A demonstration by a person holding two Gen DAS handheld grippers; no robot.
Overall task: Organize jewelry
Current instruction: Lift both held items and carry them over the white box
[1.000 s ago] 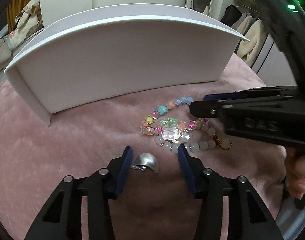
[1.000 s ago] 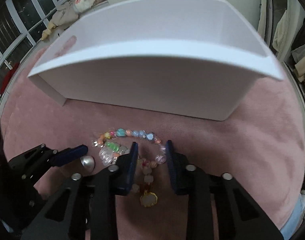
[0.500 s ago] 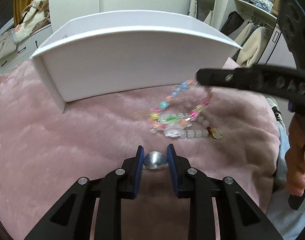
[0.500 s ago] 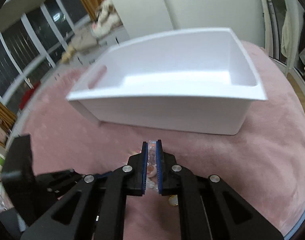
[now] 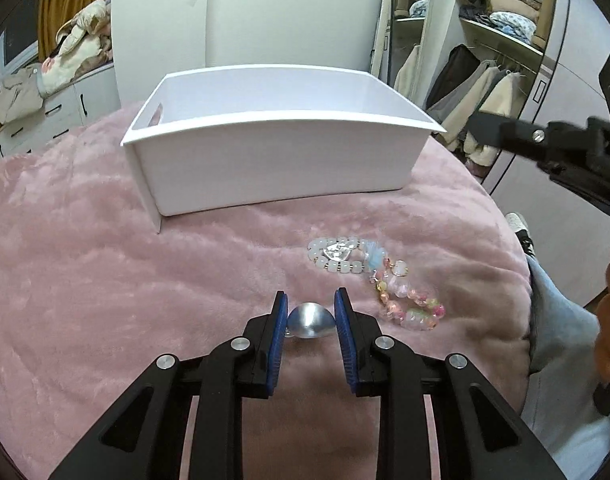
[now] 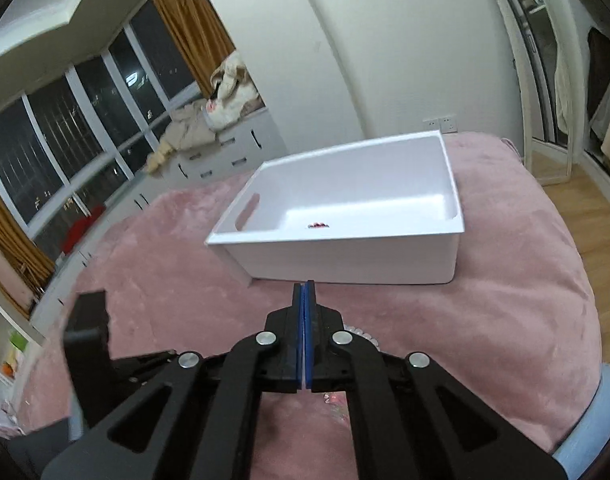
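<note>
Two bracelets (image 5: 369,280) lie on the pink plush cover (image 5: 105,280), right of the left gripper (image 5: 311,312), which is clamped on a silver dome piece (image 5: 309,321) — small, smooth, likely slippery, best pinched across its widest part. The right gripper (image 6: 303,300) has its pads pressed together, nothing visible between them. The white bin (image 5: 281,168) sits beyond, open-topped, with one small piece inside and ample room — only its near wall needs clearing.

Pink plush bed (image 5: 105,280): white bin (image 5: 273,160), bead bracelets (image 5: 369,276).
</note>
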